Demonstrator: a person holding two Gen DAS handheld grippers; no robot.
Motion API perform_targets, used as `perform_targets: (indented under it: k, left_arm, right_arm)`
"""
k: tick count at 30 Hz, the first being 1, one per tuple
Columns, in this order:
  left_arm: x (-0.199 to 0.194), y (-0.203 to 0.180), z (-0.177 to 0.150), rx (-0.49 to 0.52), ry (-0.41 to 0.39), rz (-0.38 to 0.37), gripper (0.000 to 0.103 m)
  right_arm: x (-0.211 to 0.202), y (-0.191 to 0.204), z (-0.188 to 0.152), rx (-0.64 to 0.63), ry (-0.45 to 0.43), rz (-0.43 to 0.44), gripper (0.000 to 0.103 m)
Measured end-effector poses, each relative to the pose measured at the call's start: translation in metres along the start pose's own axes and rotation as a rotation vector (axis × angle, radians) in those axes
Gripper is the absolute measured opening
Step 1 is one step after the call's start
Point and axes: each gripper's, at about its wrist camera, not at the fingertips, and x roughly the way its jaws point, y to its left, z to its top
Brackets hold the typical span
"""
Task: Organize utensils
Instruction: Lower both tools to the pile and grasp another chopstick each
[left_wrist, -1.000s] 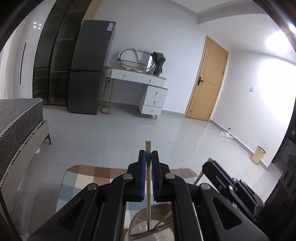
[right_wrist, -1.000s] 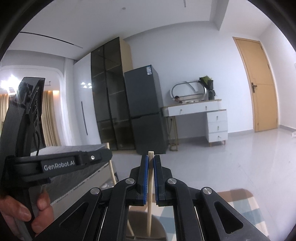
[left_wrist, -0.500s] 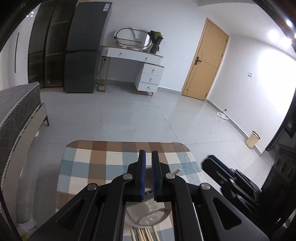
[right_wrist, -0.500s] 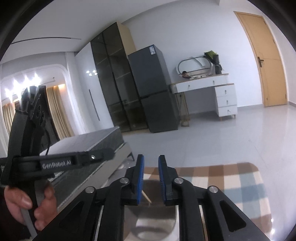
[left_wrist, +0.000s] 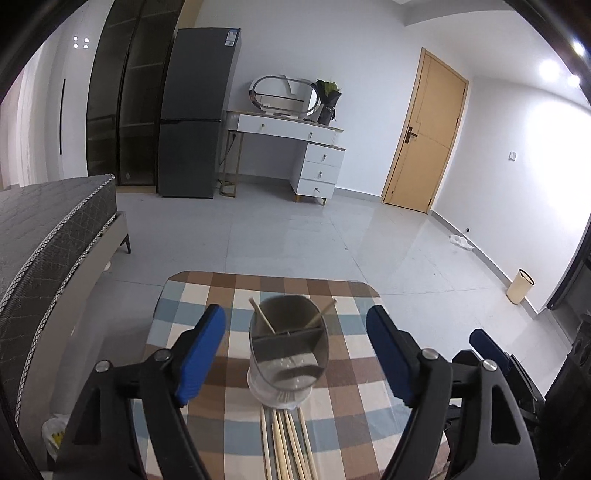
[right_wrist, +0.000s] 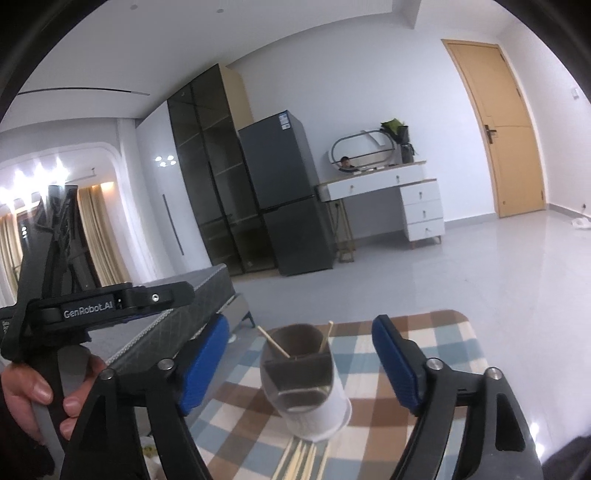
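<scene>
Both my grippers have just been opening. The left gripper (left_wrist: 295, 350) stands spread wide with nothing pressed by its pads; the holder (left_wrist: 288, 347) sits beyond and between the fingers, clear of both blue pads, with checked cloth (left_wrist: 347, 402) showing on either side. The right gripper (right_wrist: 301, 363) is likewise released — its fingers frame the same holder without touching it.

Nearest me, below the left fingers, loose chopsticks (left_wrist: 286, 443) lie side by side on the cloth, tips toward the holder's base; their near ends are cut off by the frame. Only the right view shows the hand (right_wrist: 40, 402) on the left gripper's handle, at the left of my right fingers, and only the left view shows the right gripper's blue tip at its right edge.

In the holder, two chopsticks (left_wrist: 263, 316) lean outward from the rear compartment, one to each side of a divider. The front compartment looks empty, though I cannot see its bottom.

Past the fingertips the cloth ends at a rounded far edge, then open tiled floor (left_wrist: 295, 240). A bed (left_wrist: 48, 236) runs close along the left. Farther off: fridge (left_wrist: 197, 114), desk (left_wrist: 295, 136), door (left_wrist: 424, 136).
</scene>
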Motion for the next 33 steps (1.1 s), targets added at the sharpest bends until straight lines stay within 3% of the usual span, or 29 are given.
perform_targets:
  k: [4, 6, 12, 19, 24, 33]
  left_arm:
    - [-0.005, 0.0, -0.014, -0.013, 0.015, -0.006, 0.076]
    - [-0.008, 0.001, -0.02, -0.023, 0.014, -0.003, 0.077]
    - [-0.006, 0.008, -0.043, -0.033, 0.0, 0.035, 0.083]
    - [0.003, 0.019, -0.073, -0.007, -0.016, 0.097, 0.084]
    - [0.018, 0.037, -0.089, -0.051, -0.013, 0.161, 0.084]
    - [0.049, 0.058, -0.11, -0.057, 0.071, 0.19, 0.084]
  right_arm:
    - [-0.015, 0.003, -0.007, 0.014, -0.004, -0.036, 0.099]
    - [-0.017, 0.002, -0.01, 0.021, 0.006, -0.049, 0.102]
    - [-0.02, 0.001, -0.029, 0.035, 0.056, -0.044, 0.103]
    - [-0.012, -0.002, -0.063, 0.048, 0.141, -0.068, 0.103]
    - [0.001, -0.006, -0.081, 0.03, 0.212, -0.095, 0.103]
    - [0.025, -0.004, -0.107, 0.026, 0.335, -0.096, 0.103]
